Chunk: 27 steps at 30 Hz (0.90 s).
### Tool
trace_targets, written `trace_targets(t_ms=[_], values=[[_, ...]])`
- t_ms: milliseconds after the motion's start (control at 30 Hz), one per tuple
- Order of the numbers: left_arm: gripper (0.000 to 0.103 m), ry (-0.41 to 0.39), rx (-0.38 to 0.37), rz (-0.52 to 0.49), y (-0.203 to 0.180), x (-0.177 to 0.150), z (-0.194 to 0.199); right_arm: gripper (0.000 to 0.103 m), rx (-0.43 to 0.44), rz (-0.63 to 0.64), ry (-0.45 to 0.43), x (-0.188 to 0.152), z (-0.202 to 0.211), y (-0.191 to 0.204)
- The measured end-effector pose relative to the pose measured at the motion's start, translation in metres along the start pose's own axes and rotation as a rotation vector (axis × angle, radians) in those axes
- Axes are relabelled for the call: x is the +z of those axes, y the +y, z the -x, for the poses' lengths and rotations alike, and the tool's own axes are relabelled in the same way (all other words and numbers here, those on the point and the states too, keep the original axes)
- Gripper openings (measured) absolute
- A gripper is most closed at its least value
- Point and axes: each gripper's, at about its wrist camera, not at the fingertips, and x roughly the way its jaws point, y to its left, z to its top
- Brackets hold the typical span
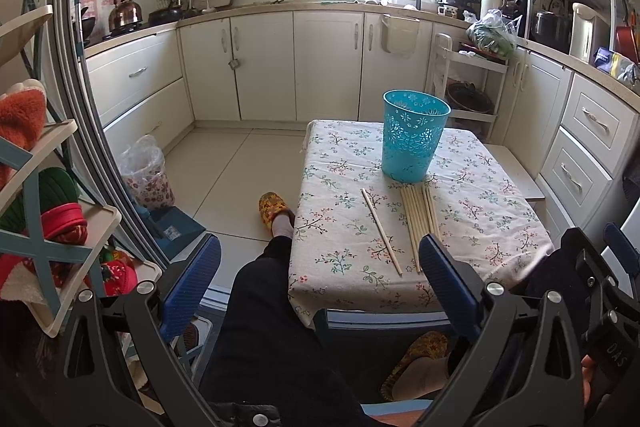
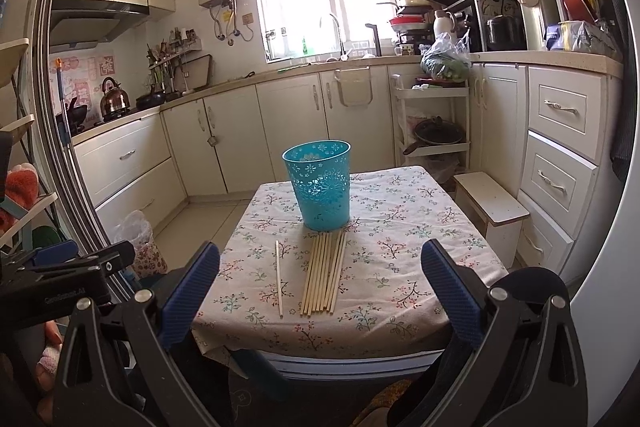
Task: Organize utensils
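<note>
Jaws wide open and empty on both left gripper (image 1: pixel 320 275) & right gripper (image 2: pixel 320 283), short of the table (image 2: pixel 400 323) w/ chopsticks (image 2: pixel 324 275) bundled before the blue basket (image 2: pixel 320 187), one stray chopstick (image 2: pixel 278 279) beside: light, stiff, prob. slippery—pinch mid-length.

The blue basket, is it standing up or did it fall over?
Standing up. The blue basket sits on its base on the tablecloth, open rim on top, behind the chopsticks.

Pale wooden chopsticks (image 2: pixel 324 273), glossy perforated plastic bin (image 2: pixel 320 187), floral cloth (image 2: pixel 400 227).
</note>
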Motion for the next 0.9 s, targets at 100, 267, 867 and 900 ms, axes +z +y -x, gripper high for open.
trace_targets(t_ms=[100, 267, 867, 900], values=[[0.095, 0.002, -0.003, 0.002, 0.0017, 0.0002, -0.0001, 0.097, 0.005, 0.006, -0.003, 0.0005, 0.0010, 0.0008], [0.095, 0.002, -0.007, 0.003, 0.0020, 0.0001, -0.0004, 0.097, 0.014, 0.008, -0.005, 0.0005, 0.0014, 0.0003], [0.095, 0.007, -0.006, 0.000, 0.0025, 0.0006, -0.0006, 0.097, 0.032, 0.005, -0.005, 0.0020, 0.0025, -0.0014], [0.095, 0.008, -0.005, 0.000, 0.0027, 0.0005, -0.0008, 0.097, 0.032, 0.005, -0.006, 0.0022, 0.0024, -0.0011]])
